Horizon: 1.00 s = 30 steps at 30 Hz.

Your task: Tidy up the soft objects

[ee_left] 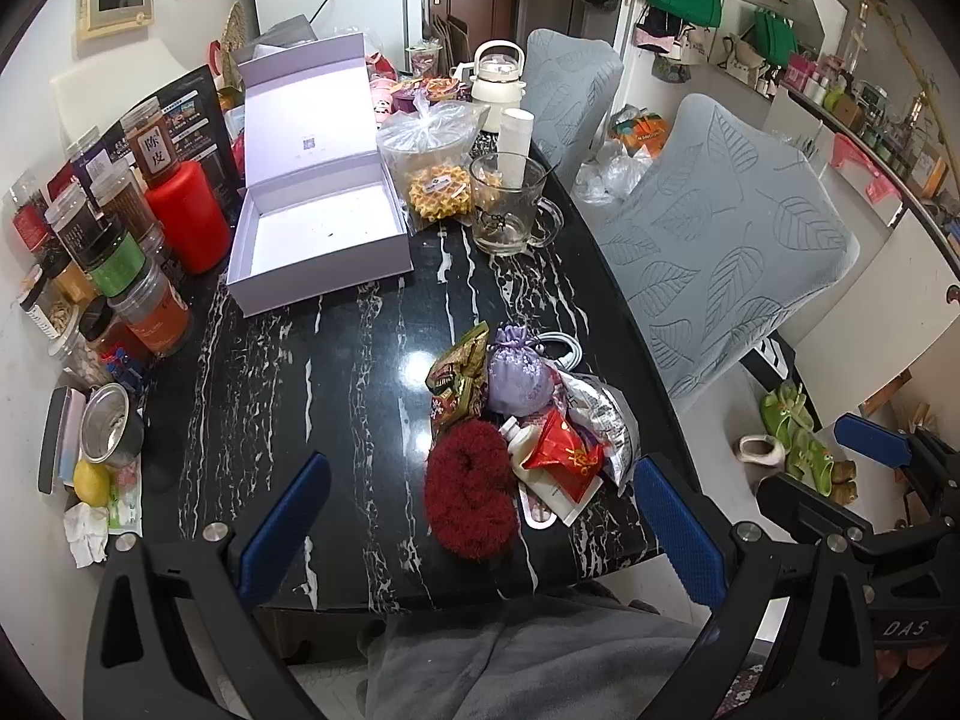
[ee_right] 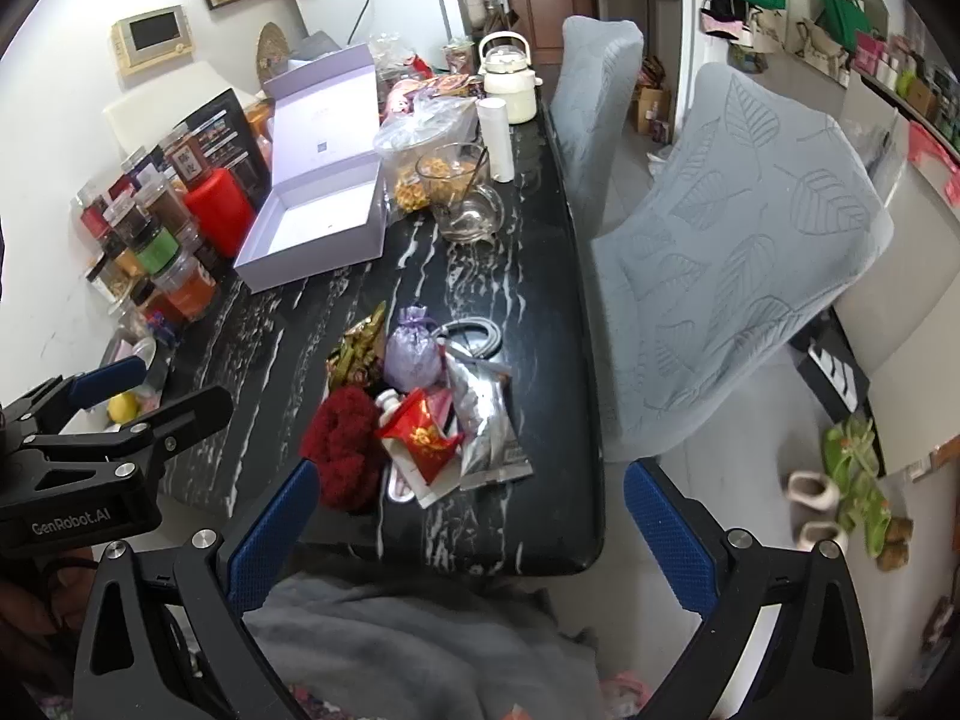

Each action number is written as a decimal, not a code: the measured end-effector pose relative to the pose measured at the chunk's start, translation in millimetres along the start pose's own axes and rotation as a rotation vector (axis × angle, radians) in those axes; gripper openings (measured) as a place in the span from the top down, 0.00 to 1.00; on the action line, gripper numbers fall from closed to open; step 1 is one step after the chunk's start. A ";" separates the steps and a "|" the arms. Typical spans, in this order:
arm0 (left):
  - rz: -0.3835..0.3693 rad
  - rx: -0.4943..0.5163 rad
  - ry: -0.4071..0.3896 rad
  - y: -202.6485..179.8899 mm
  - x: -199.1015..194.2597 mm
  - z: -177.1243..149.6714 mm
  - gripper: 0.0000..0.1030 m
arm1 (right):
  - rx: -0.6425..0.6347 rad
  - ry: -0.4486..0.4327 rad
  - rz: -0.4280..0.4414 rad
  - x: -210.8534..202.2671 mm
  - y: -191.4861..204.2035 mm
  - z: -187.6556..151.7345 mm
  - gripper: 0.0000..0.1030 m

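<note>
A pile of soft items lies near the front of the black marble table point(ee_left: 336, 372): a fuzzy dark red scrunchie point(ee_left: 471, 489) point(ee_right: 345, 450), a lavender drawstring pouch point(ee_left: 519, 375) point(ee_right: 413, 354), a red packet point(ee_left: 564, 450) point(ee_right: 423, 429), a silver foil bag point(ee_left: 606, 414) point(ee_right: 486, 420) and a green-gold snack wrapper point(ee_left: 459, 375) point(ee_right: 357, 345). An open white box point(ee_left: 321, 234) point(ee_right: 318, 228) sits further back. My left gripper point(ee_left: 480, 516) is open and empty, held above the table's front edge near the scrunchie. My right gripper point(ee_right: 468, 534) is open and empty over the front edge.
Several spice jars point(ee_left: 114, 252) and a red canister point(ee_left: 189, 216) crowd the left side. A glass mug point(ee_left: 510, 210), a waffle bag point(ee_left: 438, 189) and a white kettle point(ee_left: 498, 81) stand at the back. Two grey-covered chairs point(ee_left: 738, 240) line the right side. A white cable point(ee_left: 564, 348) lies behind the pile.
</note>
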<state>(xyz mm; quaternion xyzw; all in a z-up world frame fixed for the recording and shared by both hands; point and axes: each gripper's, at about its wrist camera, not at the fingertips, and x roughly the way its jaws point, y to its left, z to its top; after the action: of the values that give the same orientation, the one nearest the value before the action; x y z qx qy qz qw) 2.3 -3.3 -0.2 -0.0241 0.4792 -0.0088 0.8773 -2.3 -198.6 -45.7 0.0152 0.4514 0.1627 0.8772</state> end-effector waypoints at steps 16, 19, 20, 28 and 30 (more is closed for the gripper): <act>-0.031 -0.011 0.120 2.7 26.1 -15.2 0.00 | 0.043 0.116 0.024 21.2 -3.2 -15.6 0.00; -0.043 -0.019 0.159 4.9 34.2 -19.8 0.00 | 0.050 0.149 0.032 30.5 -3.2 -19.0 0.00; -0.050 -0.024 0.174 6.4 38.3 -21.5 0.00 | 0.049 0.154 0.034 32.8 -3.2 -19.9 0.00; -0.072 -0.046 0.221 13.4 63.9 -27.2 0.00 | 0.043 0.200 0.041 55.1 -3.7 -24.1 0.00; -0.069 -0.044 0.224 14.4 70.1 -27.5 0.00 | 0.047 0.211 0.045 60.9 -5.0 -24.7 0.00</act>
<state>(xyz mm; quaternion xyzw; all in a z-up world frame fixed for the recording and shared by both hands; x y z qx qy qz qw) 16.9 7.4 -74.6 -0.0587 0.5732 -0.0308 0.8167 12.3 -188.0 -109.1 0.0284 0.5444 0.1724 0.8204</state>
